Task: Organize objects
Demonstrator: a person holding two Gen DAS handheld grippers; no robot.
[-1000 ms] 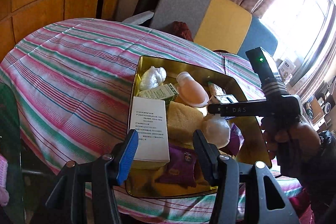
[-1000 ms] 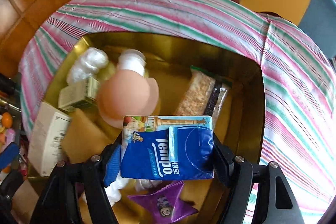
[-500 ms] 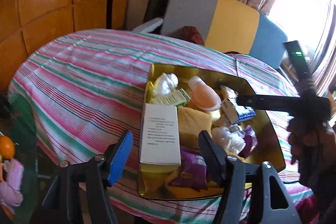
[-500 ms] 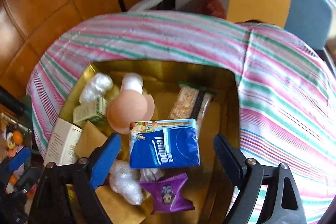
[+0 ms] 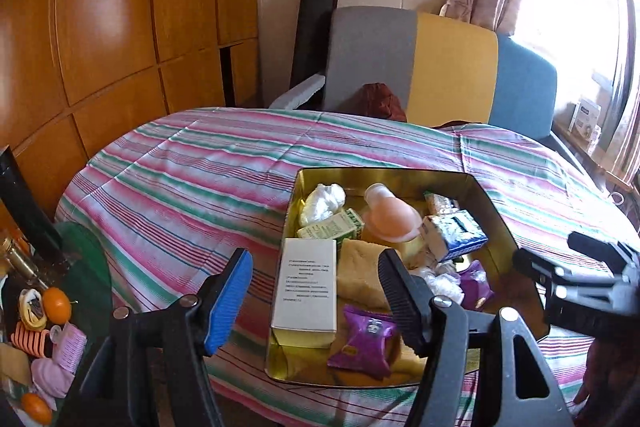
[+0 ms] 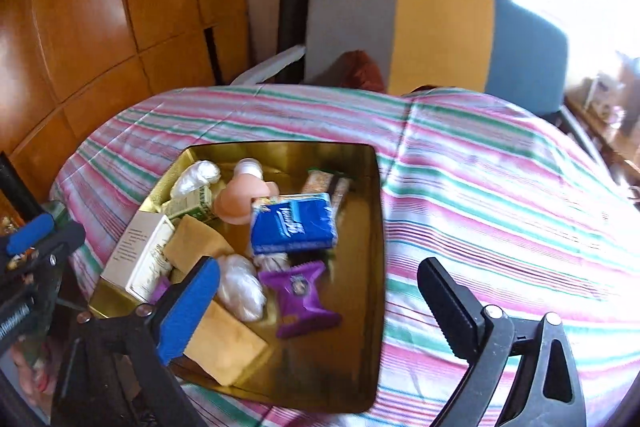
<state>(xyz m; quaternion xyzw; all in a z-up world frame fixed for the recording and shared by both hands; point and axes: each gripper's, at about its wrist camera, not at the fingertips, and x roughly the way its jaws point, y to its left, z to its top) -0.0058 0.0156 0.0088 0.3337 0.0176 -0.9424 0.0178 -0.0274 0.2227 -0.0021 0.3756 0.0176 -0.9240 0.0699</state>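
Both tools apart over gold tin, nothing gripped.

Left tool (image 5: 314, 291): jaws apart, empty, above near end of gold tin (image 6: 376, 235) on striped counter (image 5: 192, 167). Right tool (image 6: 320, 303): jaws opening, empty. Blue tissue pack (image 6: 292, 223) lying in tin atop other items, beside peach silicone cup (image 6: 240, 203), behind purple sachet (image 6: 300, 295); white box (image 5: 306, 287) along left wall.
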